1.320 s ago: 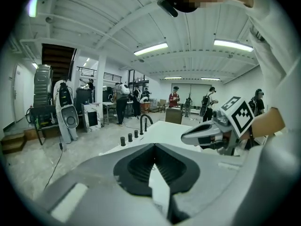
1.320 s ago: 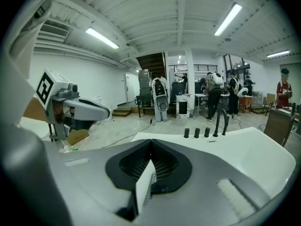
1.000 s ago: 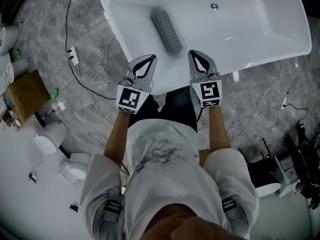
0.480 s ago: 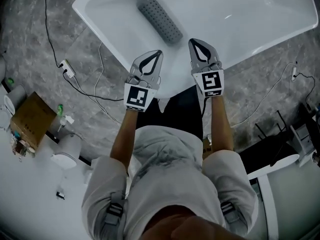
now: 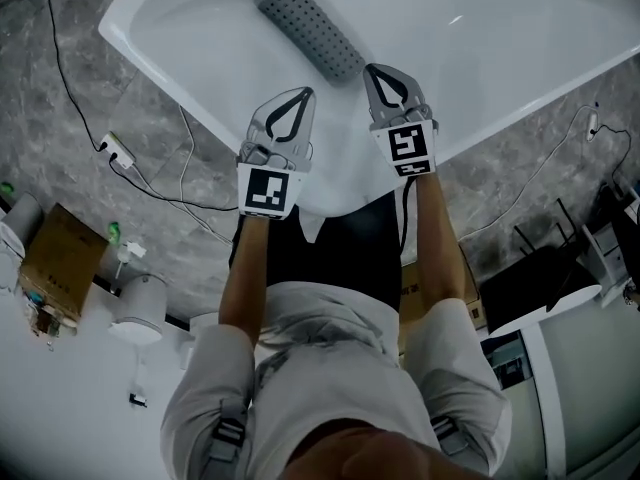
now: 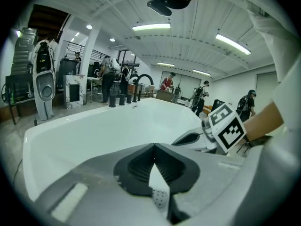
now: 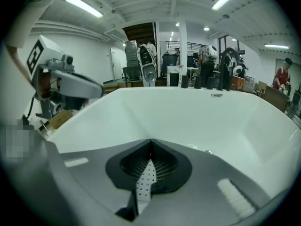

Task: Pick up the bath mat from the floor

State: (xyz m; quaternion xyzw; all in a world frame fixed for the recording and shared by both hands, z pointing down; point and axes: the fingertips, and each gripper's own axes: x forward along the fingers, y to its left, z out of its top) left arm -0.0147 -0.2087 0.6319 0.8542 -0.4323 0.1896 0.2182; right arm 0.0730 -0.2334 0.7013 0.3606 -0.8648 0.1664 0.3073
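Print: the only marks I can make out are the black-and-white square patterns on the cubes of the left tongs (image 5: pixel 305 95) and the right tongs (image 5: pixel 371 70). The brown cardboard box (image 5: pixel 55 253) is too small in frame to read.

Task item: the long grey perforated rubber bath mat (image 5: pixel 310 28) lies inside the white bathtub (image 5: pixel 180 38), on its bottom, slanted across it. It is not on the grey marbled floor (image 5: pixel 30 88).

Tongs: both are held side by side over the near rim of the tub, pointing in and apart from the mat. Each pair is closed tip to tip and grips nothing.

Head view only: the person's forearms, and a white power strip (image 5: pixel 112 148) with its cable on the floor left of the tub.

Left gripper view only: a black curved tap (image 6: pixel 143 79) at the far rim, with people standing beyond it. The right tongs' marker cube shows at the right edge.

Both gripper views: a strip of the dotted mat shows through the loop behind the closed tips ( (image 6: pixel 160 199), (image 7: pixel 145 182)). The right gripper view shows more of it, and also the left tongs (image 7: pixel 96 92) from the side.
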